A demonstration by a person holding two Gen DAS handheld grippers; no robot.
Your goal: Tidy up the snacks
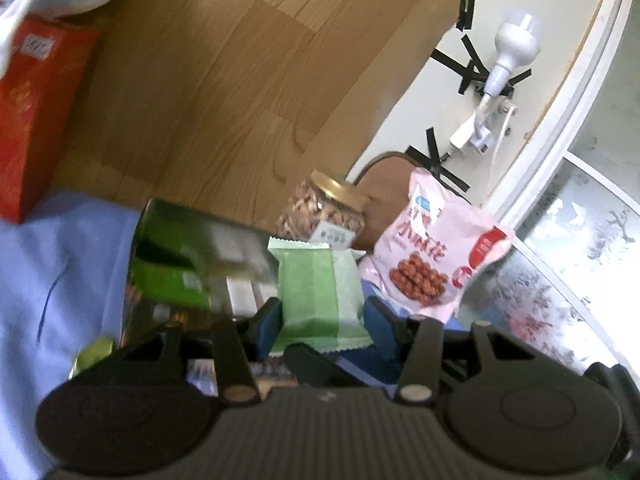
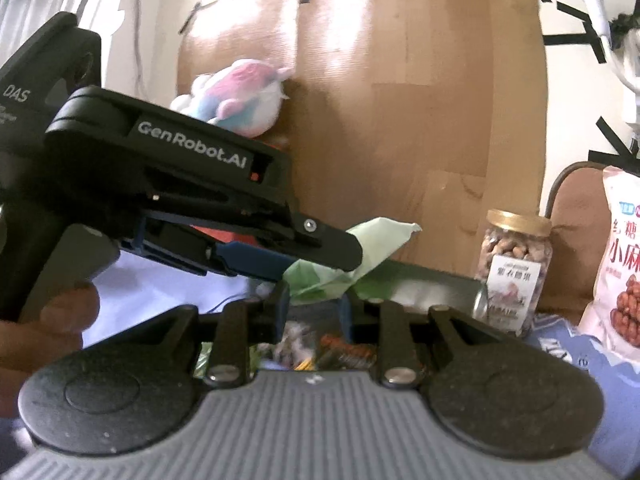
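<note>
— Where's the green packet (image 1: 320, 296)?
— Pinched in my left claw (image 1: 323, 320), above the green box (image 1: 188, 256), near the nut jar (image 1: 324, 216).
— Your right claw (image 2: 312, 312)?
— Parted, holding nothing.

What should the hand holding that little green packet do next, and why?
Probably carry the green packet over the open box just beside it and lower it in. The left gripper is shut on the packet, holding it in the air, and the box already holds other snacks. The right gripper looks open with nothing in it.
</note>
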